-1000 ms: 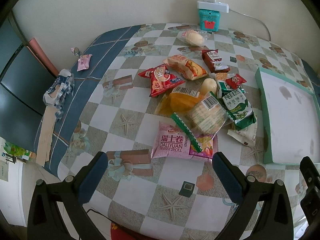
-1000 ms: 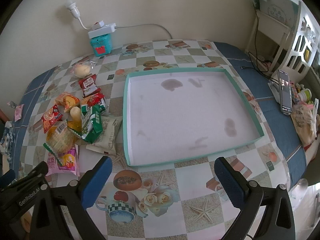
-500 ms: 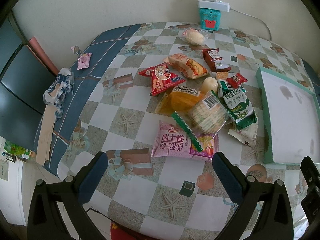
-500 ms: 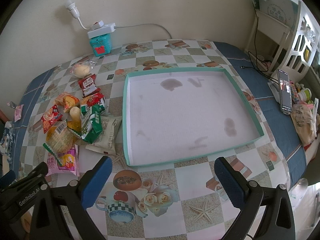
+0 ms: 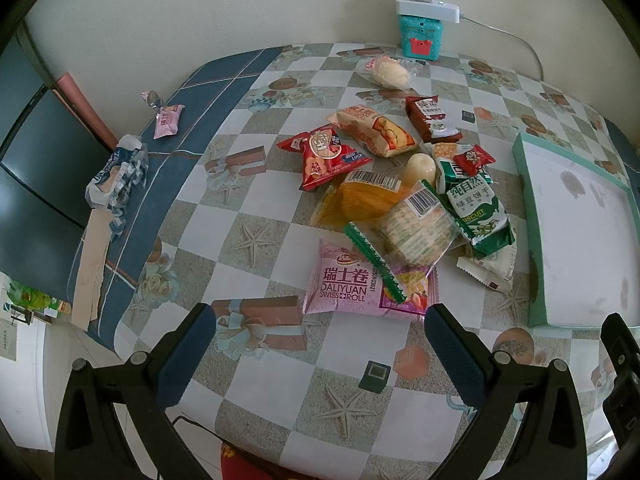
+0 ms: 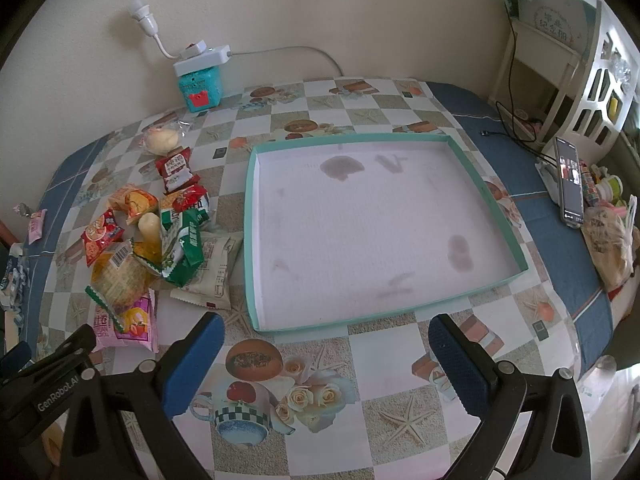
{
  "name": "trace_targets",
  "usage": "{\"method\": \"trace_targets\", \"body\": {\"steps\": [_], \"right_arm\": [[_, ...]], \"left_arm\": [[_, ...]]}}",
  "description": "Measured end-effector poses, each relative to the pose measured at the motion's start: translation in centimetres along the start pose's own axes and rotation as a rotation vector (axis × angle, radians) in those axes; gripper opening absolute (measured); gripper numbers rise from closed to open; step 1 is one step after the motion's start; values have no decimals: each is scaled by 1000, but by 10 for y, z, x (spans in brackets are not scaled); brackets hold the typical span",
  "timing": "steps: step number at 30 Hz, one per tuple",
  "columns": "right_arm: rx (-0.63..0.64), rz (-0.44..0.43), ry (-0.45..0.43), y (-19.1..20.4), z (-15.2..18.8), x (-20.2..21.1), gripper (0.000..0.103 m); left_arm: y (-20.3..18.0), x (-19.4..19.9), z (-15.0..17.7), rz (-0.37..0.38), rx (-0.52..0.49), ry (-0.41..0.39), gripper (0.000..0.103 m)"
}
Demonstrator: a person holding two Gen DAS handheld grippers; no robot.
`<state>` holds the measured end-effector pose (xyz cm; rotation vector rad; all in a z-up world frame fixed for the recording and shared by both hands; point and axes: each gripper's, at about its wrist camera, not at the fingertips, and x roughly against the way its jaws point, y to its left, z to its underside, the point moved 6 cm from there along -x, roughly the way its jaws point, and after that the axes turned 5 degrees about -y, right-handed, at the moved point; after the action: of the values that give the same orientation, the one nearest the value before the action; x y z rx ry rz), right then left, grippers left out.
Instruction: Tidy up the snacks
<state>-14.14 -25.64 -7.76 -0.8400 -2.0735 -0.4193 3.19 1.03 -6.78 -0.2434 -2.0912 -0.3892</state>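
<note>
1. The left claw (image 5: 316, 336) is wide apart and holds nothing; its blue padded fingers hang over the near edge of the counter (image 5: 256, 364), just before the pink Swiss roll packet (image 5: 352, 288).
2. The right claw (image 6: 326, 346) is also spread wide and empty, above the near edge of the counter, in front of the tray (image 6: 250, 216).
3. The snacks (image 5: 400, 200) lie in a loose heap on the counter, left of the tray: glossy plastic packets, red, orange, green and pink, a clear wrapper with round pale crackers, and a wrapped bun (image 5: 390, 72) nearer to the far edge.
4. The tray is flat and rectangular, with a low teal rim and a white stained floor; nothing lies inside it.
5. The counter has a shiny checkered cloth with starfish and flower prints and blue borders.
6. At the far edge, against the cream wall, a teal box (image 6: 200, 88) carries a white power strip (image 6: 202, 56). A phone (image 6: 570, 180) rests at the right edge.
</note>
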Motion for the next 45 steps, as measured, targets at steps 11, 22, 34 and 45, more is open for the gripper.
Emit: {"method": "trace_targets", "body": {"steps": [11, 22, 34, 45], "right_arm": [[2, -3, 1, 1, 0, 0, 103], [65, -176, 36, 57, 2, -6, 103], [69, -255, 144, 106, 0, -45, 103], [127, -326, 151, 160, -6, -59, 103]], "left_arm": [[1, 0, -1, 12, 8, -1, 103], [91, -28, 4, -55, 335, 49, 103], [97, -52, 2, 24, 366, 99, 103], [113, -80, -13, 11, 469, 112, 103]]}}
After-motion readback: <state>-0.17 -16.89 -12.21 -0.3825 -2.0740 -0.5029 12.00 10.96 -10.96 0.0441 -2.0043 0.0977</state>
